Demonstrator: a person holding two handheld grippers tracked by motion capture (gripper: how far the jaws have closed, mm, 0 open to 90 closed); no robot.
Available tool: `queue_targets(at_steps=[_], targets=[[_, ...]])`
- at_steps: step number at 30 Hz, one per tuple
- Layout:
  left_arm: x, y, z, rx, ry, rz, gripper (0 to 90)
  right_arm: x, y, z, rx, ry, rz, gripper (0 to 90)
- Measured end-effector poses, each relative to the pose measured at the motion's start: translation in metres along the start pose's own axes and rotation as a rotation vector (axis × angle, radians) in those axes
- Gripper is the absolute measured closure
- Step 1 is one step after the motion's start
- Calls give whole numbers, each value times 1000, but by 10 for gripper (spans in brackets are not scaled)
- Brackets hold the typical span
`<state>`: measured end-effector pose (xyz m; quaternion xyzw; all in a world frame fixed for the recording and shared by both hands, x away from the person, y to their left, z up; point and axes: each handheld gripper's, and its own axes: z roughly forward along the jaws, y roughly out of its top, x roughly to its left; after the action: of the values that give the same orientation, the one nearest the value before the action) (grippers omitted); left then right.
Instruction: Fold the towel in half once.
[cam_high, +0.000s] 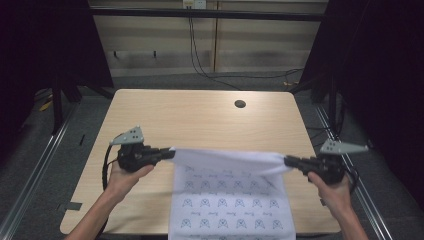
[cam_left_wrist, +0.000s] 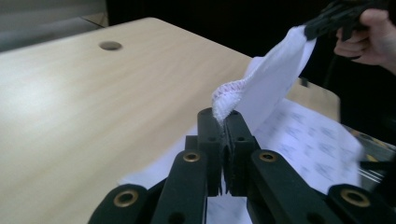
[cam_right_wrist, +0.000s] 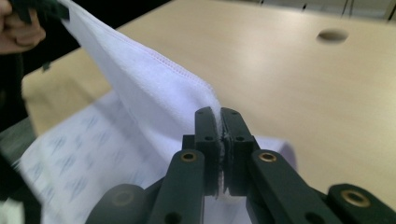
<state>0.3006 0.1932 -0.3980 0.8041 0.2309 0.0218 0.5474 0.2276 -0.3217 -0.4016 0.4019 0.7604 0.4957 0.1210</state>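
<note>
The left gripper (cam_high: 170, 153) and the right gripper (cam_high: 289, 161) each have their jaws pressed together on one upper corner of the white patterned cloth (cam_high: 230, 200), holding its top edge taut above the bench (cam_high: 200, 117) while its lower part drapes over the near edge.

No word, number or brand can be read in these pictures. The only marks are on the white cloth (cam_high: 232, 200): small blue-grey figures printed in regular rows over the part of the cloth that lies toward the near edge of the surface (cam_high: 200, 120). In the high view they look like little emblems with a short line of script between them, but they are too small and blurred to read as letters.
</note>
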Motion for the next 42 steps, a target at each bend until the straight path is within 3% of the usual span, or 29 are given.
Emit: queue_targets(at_steps=[3,5,9,12,14,17,19,21,24,33,36,39,41,42], targets=[[-19,-22,-1,68,-36,-13,875,19,-25,-7,47,3,-5,862],[-27,-40,4,98,-49,-62,875,28,-42,-12,69,9,14,861],[-34,-80,23,223,-91,-133,875,33,-76,-15,137,5,68,861],[-37,-87,30,260,-114,-137,874,31,-95,-5,213,9,106,861],[-36,-92,40,307,-124,-149,873,32,-95,0,254,-7,99,861],[-36,-94,50,358,-120,-128,873,30,-97,13,335,-15,87,861],[-33,-96,54,392,-112,-128,873,30,-97,18,360,-19,82,861],[-28,-96,55,388,-110,-146,874,30,-97,22,381,-23,77,862],[-23,-95,54,383,-91,-126,878,27,-95,27,374,-23,79,865],[18,-87,53,338,22,-154,880,16,-78,59,346,-25,62,866],[28,-85,56,328,25,-166,879,10,-72,67,350,-35,62,866],[45,-78,65,315,56,-170,879,1,-66,74,344,-45,66,865],[53,-75,68,313,64,-158,878,-5,-62,80,344,-59,60,865],[57,-76,68,292,64,-184,878,-7,-60,83,339,-63,61,864]])
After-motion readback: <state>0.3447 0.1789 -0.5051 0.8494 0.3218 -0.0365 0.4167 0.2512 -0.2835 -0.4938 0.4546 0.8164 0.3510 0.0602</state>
